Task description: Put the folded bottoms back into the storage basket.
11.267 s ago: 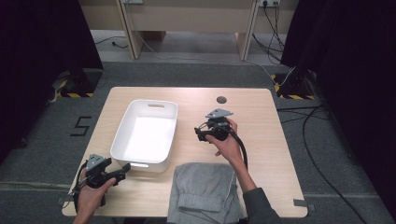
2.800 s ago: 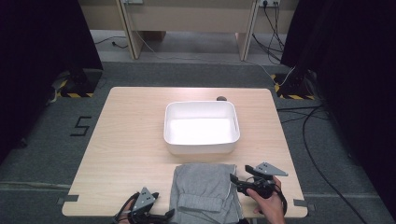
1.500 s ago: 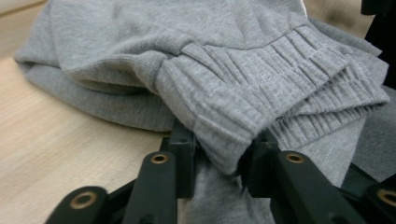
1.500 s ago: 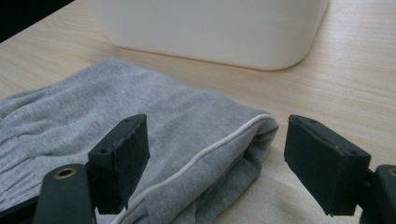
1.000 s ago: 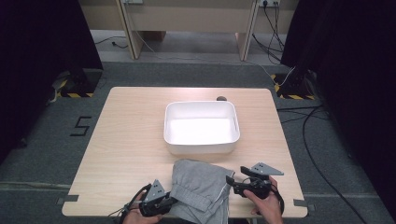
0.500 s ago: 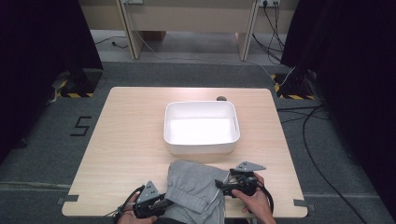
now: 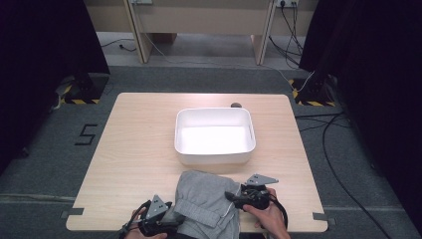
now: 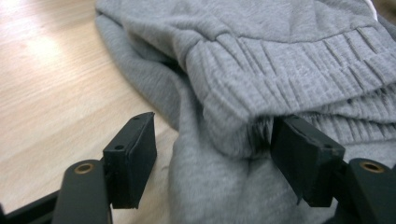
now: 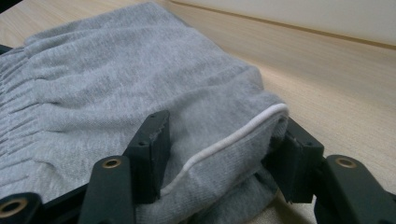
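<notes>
Pale wooden surface, square, on grey carpet. White rectangular plastic tub standing near the middle, toward the far edge. Grey ribbed-waistband fabric garment bunched at the near edge, just in front of the tub. Left tool at the garment's left side, jaws parted around a fold. Right tool at its right side, jaws spread around the white-piped edge.
</notes>
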Motion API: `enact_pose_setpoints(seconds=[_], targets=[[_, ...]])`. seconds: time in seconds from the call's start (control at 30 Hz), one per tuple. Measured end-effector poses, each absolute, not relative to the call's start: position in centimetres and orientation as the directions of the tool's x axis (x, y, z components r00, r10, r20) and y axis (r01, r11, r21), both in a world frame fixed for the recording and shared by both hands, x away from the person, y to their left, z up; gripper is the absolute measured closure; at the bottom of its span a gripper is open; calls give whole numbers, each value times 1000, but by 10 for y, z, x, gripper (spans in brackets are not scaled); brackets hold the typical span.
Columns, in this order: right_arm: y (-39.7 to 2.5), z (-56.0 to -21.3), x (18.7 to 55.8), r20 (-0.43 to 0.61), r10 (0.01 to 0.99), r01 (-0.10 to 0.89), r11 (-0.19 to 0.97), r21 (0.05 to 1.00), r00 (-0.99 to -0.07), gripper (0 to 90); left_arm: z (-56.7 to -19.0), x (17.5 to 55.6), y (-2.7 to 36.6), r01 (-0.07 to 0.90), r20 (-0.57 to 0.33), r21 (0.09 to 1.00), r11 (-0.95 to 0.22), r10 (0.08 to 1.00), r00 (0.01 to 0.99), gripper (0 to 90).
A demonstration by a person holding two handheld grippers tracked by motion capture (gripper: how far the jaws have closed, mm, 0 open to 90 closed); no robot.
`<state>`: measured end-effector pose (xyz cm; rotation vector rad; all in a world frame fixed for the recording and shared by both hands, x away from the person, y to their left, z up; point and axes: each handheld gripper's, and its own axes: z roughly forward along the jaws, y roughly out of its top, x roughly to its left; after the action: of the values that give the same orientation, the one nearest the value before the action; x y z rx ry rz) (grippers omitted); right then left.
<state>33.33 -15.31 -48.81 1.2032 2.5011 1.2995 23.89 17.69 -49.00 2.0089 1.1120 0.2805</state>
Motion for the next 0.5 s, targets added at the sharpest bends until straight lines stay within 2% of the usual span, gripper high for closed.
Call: enact_pose_setpoints(seconds=[0.1, 0.27, 0.4, 0.5], targets=[[-153, -488, 334, 273, 673, 610, 331, 720, -688, 451, -490, 239, 175, 612, -186, 738, -285, 786, 590, 323], [-153, -488, 334, 278, 673, 613, 328, 719, -685, 461, -492, 248, 170, 611, -244, 749, -256, 751, 614, 541], [-152, -487, 332, 269, 665, 597, 329, 732, -697, 559, -495, 251, 169, 617, -281, 754, -227, 737, 615, 700], [-153, -487, 333, 272, 660, 584, 311, 750, -701, 633, -494, 250, 168, 598, -254, 761, -251, 733, 631, 736]])
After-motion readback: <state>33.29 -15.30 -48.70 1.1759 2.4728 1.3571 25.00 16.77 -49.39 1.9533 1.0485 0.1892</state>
